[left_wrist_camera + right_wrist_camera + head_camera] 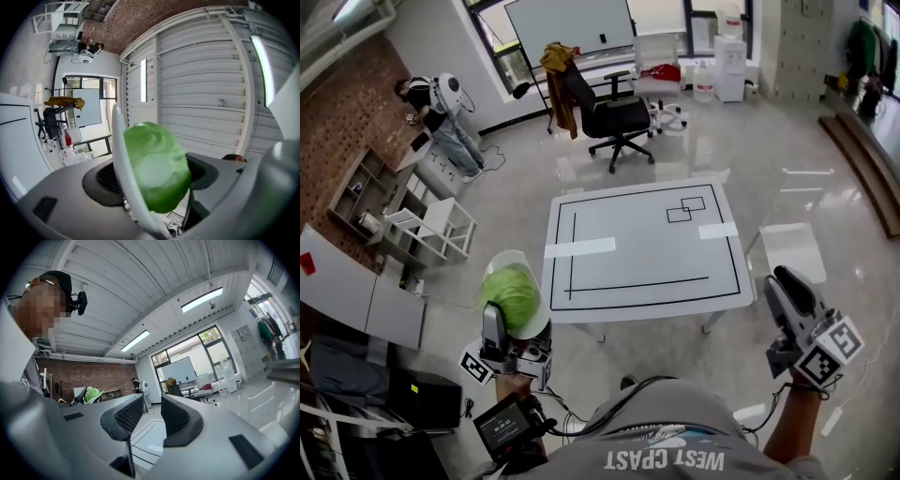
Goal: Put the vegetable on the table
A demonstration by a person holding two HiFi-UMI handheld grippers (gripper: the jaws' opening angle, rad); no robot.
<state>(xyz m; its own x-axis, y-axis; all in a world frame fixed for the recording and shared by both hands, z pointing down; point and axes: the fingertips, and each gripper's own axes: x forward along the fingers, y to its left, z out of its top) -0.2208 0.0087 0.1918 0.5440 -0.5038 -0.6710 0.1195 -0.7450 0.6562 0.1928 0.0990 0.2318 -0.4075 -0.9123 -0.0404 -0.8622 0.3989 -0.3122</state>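
A round green vegetable [511, 292] sits between the jaws of my left gripper [517, 319], off the white table's front left corner and above the floor. In the left gripper view the vegetable [157, 166] fills the gap between the black pads, and a thin white curved rim [123, 173] lies against its left side. The white table [647, 246] has black tape lines and nothing on it. My right gripper [785, 279] hangs past the table's front right corner. Its pads [133, 416] stand a narrow gap apart with nothing between them.
A black office chair [614, 117] stands beyond the table. White shelves [431, 225] and a person [441, 108] are at the far left. A low white stand [792, 248] sits right of the table, and a black box [422, 398] at the near left.
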